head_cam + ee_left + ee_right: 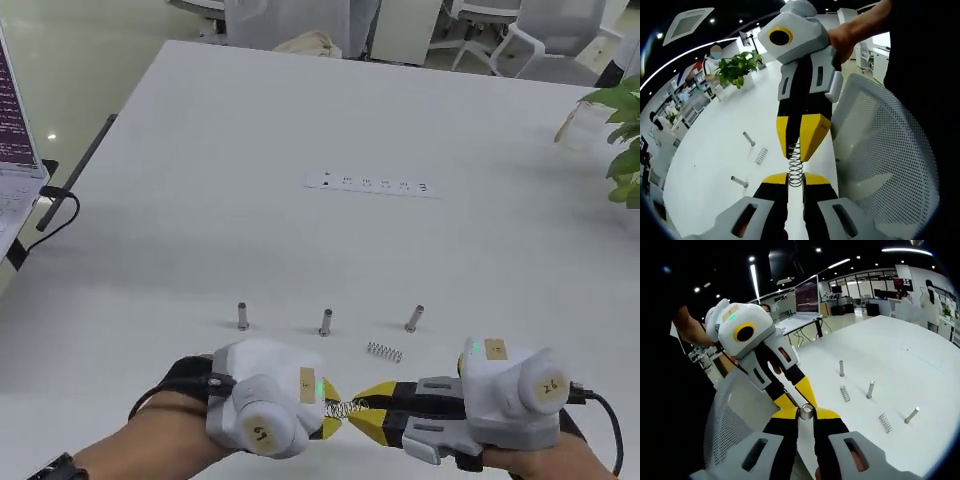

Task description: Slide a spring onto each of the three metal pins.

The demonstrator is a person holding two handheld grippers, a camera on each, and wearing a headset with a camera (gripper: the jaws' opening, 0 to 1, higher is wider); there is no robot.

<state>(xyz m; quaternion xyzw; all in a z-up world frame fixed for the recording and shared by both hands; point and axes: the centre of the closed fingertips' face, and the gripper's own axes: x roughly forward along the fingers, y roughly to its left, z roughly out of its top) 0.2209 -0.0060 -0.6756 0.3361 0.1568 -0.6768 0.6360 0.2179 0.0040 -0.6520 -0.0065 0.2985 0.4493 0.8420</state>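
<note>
At the near edge of the counter (300,120), the left tool (328,408) and the right tool (352,412) meet tip to tip, each held in a hand. A spring (340,407) spans the short gap between them. The left tool's yellow-tipped jaws are closed to a narrow slot on one end of the spring. The right tool's jaws are closed on the other end, and the right gripper view shows that end as a ring seated between the jaw tips. The spring is clear of the counter surface and runs along the line joining the two tools.

Just beyond the tools, a loose spring (384,351) lies flat on the counter, near the right-hand pin. The right gripper view shows a second loose spring (844,393) lying flat between the other two pins.

Behind the loose spring, three metal pins stand on end in a row across the counter, well apart from one another: the left pin (243,316), the middle pin (325,322) and the right pin (414,319). Each pin shaft is bare.

Farther back, a white power strip (372,184) lies flat near the counter's middle. A laptop (15,150) sits at the left edge with a black cable (60,215) beside it. A green plant (620,140) stands at the far right.
</note>
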